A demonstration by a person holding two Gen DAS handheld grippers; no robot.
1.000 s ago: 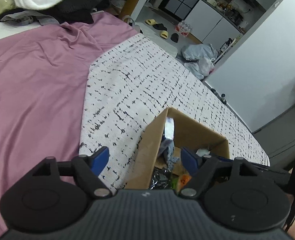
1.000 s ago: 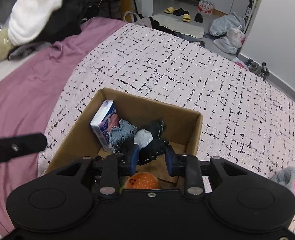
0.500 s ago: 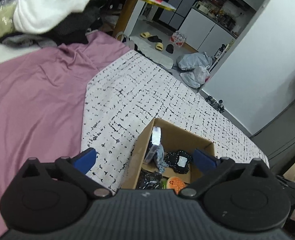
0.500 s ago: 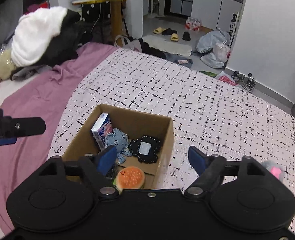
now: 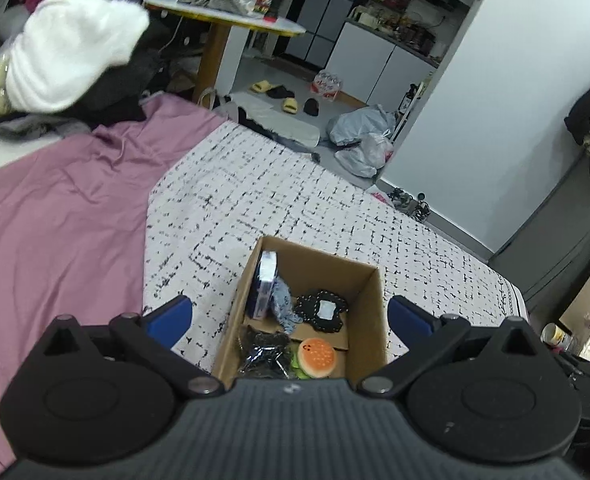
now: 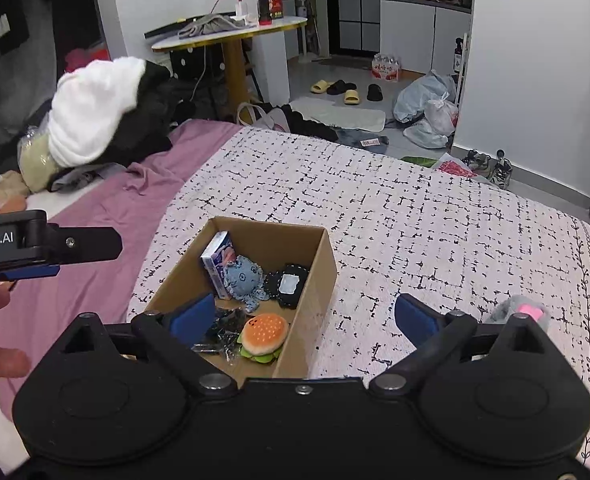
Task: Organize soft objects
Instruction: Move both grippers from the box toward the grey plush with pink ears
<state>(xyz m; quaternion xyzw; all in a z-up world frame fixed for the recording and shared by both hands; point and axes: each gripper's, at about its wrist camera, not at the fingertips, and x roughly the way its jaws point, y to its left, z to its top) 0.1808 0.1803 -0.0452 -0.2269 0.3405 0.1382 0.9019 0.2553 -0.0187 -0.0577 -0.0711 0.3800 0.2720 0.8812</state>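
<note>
An open cardboard box [image 6: 315, 276] [image 5: 369, 312] stands on the black-and-white patterned blanket. In it lie a burger plush [image 6: 265, 334] [image 5: 315, 357], a blue octopus plush [image 6: 244, 278] [image 5: 283, 306], a black soft item with a white patch [image 6: 289, 285] [image 5: 323, 311], a tissue pack [image 6: 217, 262] [image 5: 265, 284] and a crinkly black packet [image 5: 263, 350]. A grey plush with a pink spot [image 6: 523, 311] lies on the blanket to the right, partly hidden by my right finger. My left gripper [image 5: 290, 318] and right gripper [image 6: 303, 316] are both open and empty, high above the box.
A purple sheet [image 5: 55, 216] covers the bed's left side. A pile of white and black clothes [image 6: 103, 120] sits at the far left. Beyond the bed's edge are a round table [image 6: 231, 34], slippers and plastic bags [image 6: 427, 112] on the floor.
My right gripper opened and let the black soft item drop into the box. Both grippers rose and drew back; the left one opened wider.
</note>
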